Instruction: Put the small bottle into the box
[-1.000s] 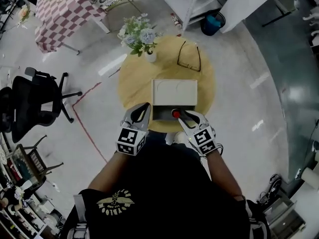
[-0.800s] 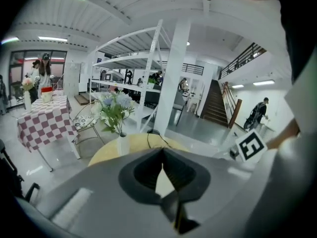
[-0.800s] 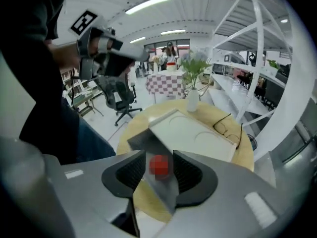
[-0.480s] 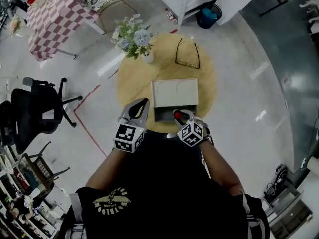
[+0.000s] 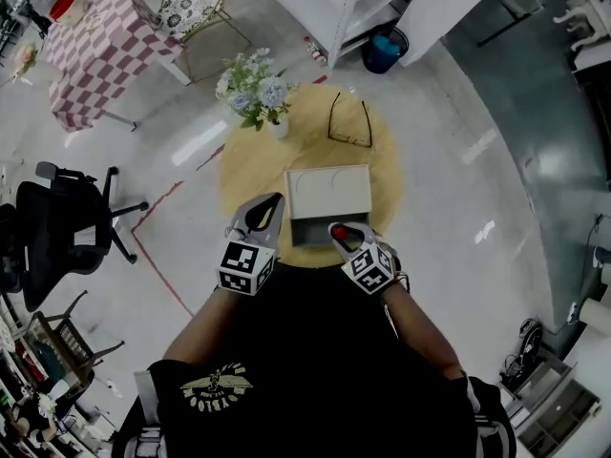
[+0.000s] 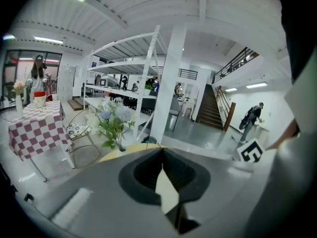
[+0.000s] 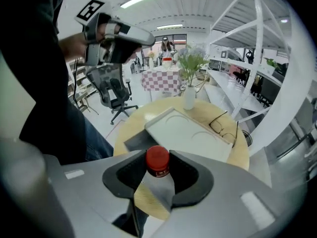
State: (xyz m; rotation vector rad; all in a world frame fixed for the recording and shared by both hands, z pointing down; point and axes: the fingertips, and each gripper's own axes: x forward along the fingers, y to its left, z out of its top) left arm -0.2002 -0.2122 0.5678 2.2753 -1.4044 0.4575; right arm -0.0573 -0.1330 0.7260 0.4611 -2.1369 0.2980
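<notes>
A small bottle with a red cap [image 5: 338,229] [image 7: 157,158] sits between the jaws of my right gripper [image 5: 346,238] [image 7: 157,168]. The jaws have just been closing and both tips press on the neck. It hangs over the near right corner of the box's dark inside [image 5: 315,229] [image 7: 140,140]. The box's white lid [image 5: 327,192] [image 7: 190,133] lies open behind it. My left gripper [image 5: 269,206] [image 6: 162,150] hovers just left of the box with its tips together and nothing in them. It also shows in the right gripper view, up at the left [image 7: 119,33].
The box stands on a round wooden table [image 5: 248,170]. A vase of flowers [image 5: 256,98] [image 6: 111,123] is at its far left and a pair of glasses [image 5: 348,120] [image 7: 225,128] at the back. An office chair [image 5: 57,227] and a checkered table [image 5: 100,51] stand to the left.
My right gripper has sunk with the bottle and tipped more steeply down at the box's near edge. The left gripper has crept a little forward beside the box.
</notes>
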